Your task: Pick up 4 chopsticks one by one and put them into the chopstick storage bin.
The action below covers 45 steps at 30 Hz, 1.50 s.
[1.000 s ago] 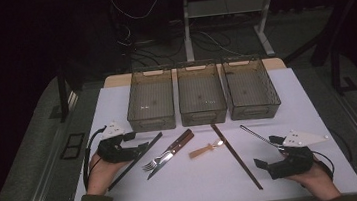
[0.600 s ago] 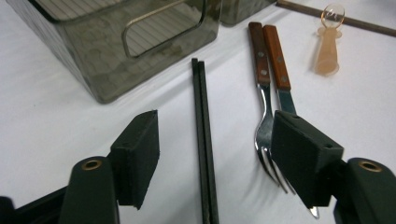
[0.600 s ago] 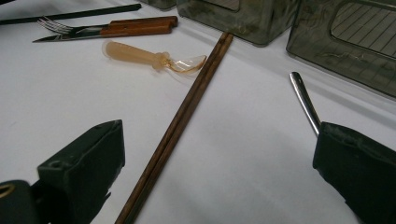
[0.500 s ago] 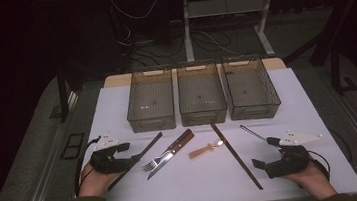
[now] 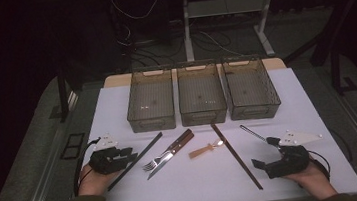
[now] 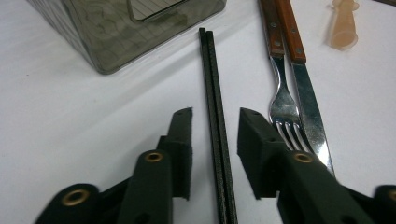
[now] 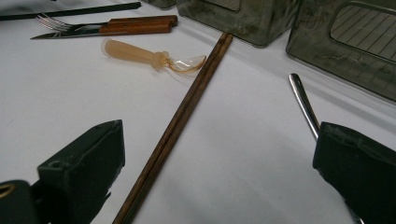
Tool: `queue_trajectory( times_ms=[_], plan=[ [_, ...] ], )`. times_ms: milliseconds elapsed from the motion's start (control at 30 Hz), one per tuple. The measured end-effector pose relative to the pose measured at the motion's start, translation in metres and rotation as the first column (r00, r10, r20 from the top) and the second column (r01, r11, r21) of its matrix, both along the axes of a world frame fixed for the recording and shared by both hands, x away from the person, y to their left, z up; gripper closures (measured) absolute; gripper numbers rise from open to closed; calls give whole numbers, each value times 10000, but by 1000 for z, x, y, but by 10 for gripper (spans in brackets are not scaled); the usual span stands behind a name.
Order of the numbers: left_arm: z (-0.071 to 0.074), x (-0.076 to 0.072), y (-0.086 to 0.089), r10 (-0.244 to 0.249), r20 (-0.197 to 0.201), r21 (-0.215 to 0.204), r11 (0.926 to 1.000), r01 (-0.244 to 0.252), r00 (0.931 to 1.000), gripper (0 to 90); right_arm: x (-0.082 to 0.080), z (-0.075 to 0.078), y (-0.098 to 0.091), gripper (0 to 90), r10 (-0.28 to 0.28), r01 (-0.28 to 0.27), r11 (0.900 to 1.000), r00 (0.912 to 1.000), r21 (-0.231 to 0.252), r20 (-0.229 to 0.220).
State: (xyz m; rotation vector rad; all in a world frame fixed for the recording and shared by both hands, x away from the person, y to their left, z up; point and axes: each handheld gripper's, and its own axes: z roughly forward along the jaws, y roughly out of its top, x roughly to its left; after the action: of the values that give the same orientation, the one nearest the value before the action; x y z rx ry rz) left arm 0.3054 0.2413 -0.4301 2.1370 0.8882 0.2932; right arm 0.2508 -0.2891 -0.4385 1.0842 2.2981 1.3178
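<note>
Straddling the black chopsticks [image 6: 215, 116] on the table [image 5: 216, 187], the left hand-held gripper [image 6: 215, 135] has been closing, pads not yet touching; thin, stiff, light, slippery, they suit a mid-length pinch.

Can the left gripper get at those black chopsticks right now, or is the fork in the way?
Probably yes. The left gripper already straddles the black chopsticks, its jaws just closing, pads not touching yet. The fork lies beside the outer jaw, not between them.
</note>
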Motion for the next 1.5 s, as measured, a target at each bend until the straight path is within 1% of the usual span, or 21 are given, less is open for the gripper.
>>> queue_trajectory(
  times_ms=[33, 100, 200, 267, 300, 367, 400, 467, 533, 600, 667, 867, 933, 1200, 1333, 1500],
  plan=[
    [0, 0, 1, -12, -39, 57, 10000, 12, 10000, 689, 0, 0, 0, 25, 5, -5, 10000, 10000, -2, -7],
    [-1, 1, 1, 17, -123, -13, 10000, -17, 9999, 721, 0, 0, 0, 25, 9, -9, 10000, 10000, 8, -21],
    [-2, 2, 1, 66, -236, 57, 10000, -65, 9997, 737, 0, 0, 0, 25, 26, -26, 10000, 10000, -31, -16],
    [-3, 3, 2, 30, -300, 4, 10000, -30, 9995, 766, -1, 0, 0, 25, 46, -46, 10000, 10000, -54, 4],
    [-4, 3, 2, 7, -365, 57, 10000, -5, 9993, 782, 0, 0, 0, 25, 44, -44, 10000, 10000, -49, 17],
    [-5, 3, 1, -5, -456, 54, 10000, 7, 9990, 783, 0, 1, 0, 25, 48, -48, 10000, 10000, -58, 23],
    [-6, 4, 1, -81, -421, 235, 9997, 91, 9991, 783, -1, 1, 0, 25, 34, -34, 10000, 10000, -58, 10],
    [-7, 4, 0, -126, -499, 242, 9996, 138, 9987, 790, -1, 1, 0, 25, 16, -16, 10000, 10000, -74, 12],
    [-7, 4, -1, -138, -516, 378, 9992, 158, 9986, 790, -1, 1, 0, 25, 12, -12, 10000, 10000, -89, 2],
    [-8, 4, -2, -127, -558, 375, 9992, 148, 9984, 790, -1, 1, -1, 25, 2, -2, 10000, 10000, -82, 8],
    [-8, 4, -2, -145, -561, 482, 9987, 172, 9983, 790, 0, 1, -1, 25, 10, -10, 10000, 10000, -78, 16],
    [-9, 4, -3, -152, -604, 540, 9984, 185, 9981, 798, 0, 1, -1, 25, -3, 3, 10000, 10000, -62, 15],
    [-10, 4, -3, -161, -614, 466, 9987, 190, 9980, 798, -1, 1, -1, 25, -9, 9, 10000, 10000, -60, 14],
    [-11, 4, -4, -140, -511, 476, 9987, 164, 9986, 799, -1, 1, -2, 25, 6, -6, 10000, 10000, -29, 56],
    [-13, 5, -5, -165, -579, 734, 9971, 207, 9982, 799, -1, 1, -2, 25, 6, -6, 10000, 10000, -36, 56],
    [-13, 5, -6, -147, -459, 807, 9966, 184, 9988, 800, -1, 1, -2, 25, 8, -8, 10000, 10000, -39, 68]
  ],
)
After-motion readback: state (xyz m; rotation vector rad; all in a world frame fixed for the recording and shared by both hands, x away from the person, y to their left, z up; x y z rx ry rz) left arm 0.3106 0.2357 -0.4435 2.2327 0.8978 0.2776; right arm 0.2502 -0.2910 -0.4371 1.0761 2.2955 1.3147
